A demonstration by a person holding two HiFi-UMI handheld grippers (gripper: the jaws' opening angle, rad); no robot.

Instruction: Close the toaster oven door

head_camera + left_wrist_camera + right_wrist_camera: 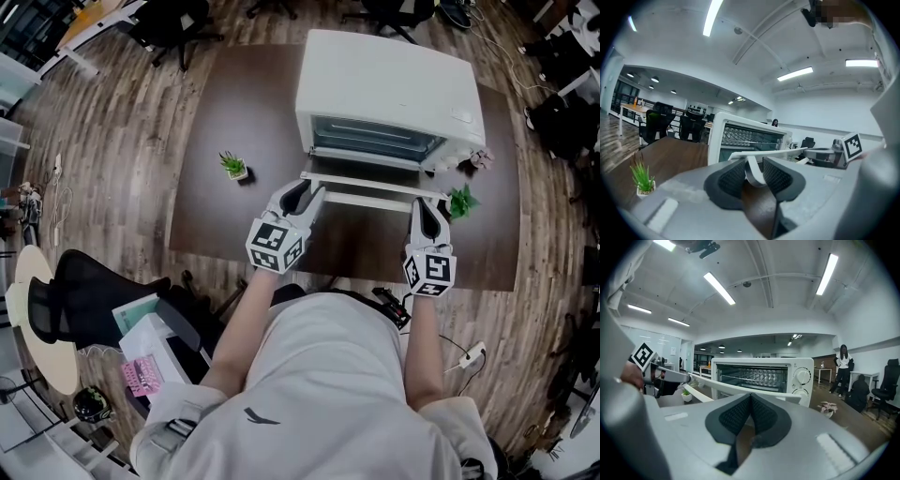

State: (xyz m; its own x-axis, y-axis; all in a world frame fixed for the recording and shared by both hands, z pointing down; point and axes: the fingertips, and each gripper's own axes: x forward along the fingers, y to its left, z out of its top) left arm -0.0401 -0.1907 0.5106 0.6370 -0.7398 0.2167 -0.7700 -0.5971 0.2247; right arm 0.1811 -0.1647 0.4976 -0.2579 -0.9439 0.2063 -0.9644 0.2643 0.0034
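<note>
Oven door (375, 183) open toward the person, long axis sideways; left gripper (312, 194) grasps its handle (753, 169); right gripper (431, 208) clenched, empty

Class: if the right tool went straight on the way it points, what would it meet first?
Probably the door handle, the white bar crossing just ahead of the right tool; the toaster oven lies behind. Depth is uncertain.
</note>
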